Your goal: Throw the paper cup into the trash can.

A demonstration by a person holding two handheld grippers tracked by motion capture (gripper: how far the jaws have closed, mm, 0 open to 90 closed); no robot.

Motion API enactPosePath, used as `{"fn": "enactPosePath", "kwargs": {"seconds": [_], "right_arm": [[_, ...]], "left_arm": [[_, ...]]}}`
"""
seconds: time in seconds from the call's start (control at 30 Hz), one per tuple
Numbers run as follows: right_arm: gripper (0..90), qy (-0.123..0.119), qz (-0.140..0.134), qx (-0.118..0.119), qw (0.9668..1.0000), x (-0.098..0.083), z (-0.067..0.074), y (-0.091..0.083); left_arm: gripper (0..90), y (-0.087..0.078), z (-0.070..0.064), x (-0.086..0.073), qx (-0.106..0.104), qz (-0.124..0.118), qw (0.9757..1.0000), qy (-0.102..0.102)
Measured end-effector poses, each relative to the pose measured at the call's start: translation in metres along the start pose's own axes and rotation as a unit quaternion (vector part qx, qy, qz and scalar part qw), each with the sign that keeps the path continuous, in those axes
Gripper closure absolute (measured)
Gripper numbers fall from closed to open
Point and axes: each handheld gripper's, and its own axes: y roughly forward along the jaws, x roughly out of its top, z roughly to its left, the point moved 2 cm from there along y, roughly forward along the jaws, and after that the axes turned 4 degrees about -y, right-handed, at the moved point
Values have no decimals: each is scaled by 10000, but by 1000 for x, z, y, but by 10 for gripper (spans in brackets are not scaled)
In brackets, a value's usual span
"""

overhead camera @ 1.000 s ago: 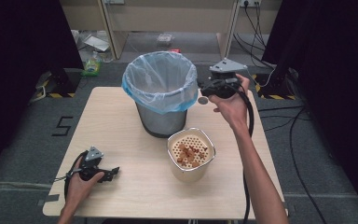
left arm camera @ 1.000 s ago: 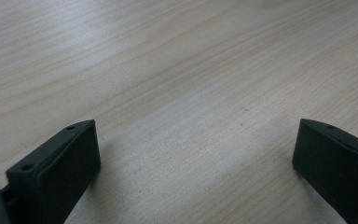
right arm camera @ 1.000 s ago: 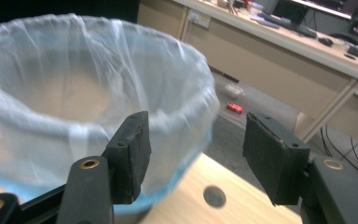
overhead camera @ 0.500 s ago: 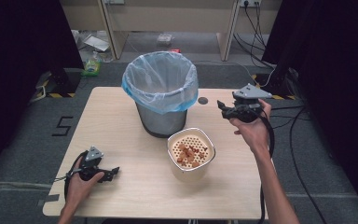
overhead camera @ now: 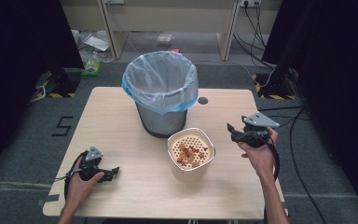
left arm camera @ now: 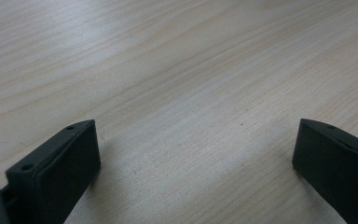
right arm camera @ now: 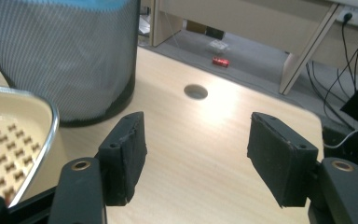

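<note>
The cream square container with a perforated insert and brown scraps [overhead camera: 191,151] stands near the front edge of the light wooden counter [overhead camera: 121,116], just before the metal mesh bin with a blue plastic liner [overhead camera: 161,93]. It looks stiff and light; its metal rim is probably the best hold. Both the left gripper [overhead camera: 112,171] and right gripper [overhead camera: 230,128] are open and empty. Compared with 0.5 s ago, the right gripper is lower and nearer the container.
</note>
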Motion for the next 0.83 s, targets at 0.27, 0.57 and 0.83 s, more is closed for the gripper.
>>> {"fn": "enactPosePath", "kwargs": {"seconds": [0.27,0.57,0.83], "right_arm": [[373,142,291,79,9994,-38,9,6],[362,240,952,121,9951,-80,14,19],[353,261,1172,129,9927,-95,15,24]], "left_arm": [[0,0,0,0,-3,-9,10000,3],[0,0,0,0,-7,-2,10000,17],[0,0,0,0,-8,-4,10000,14]]}}
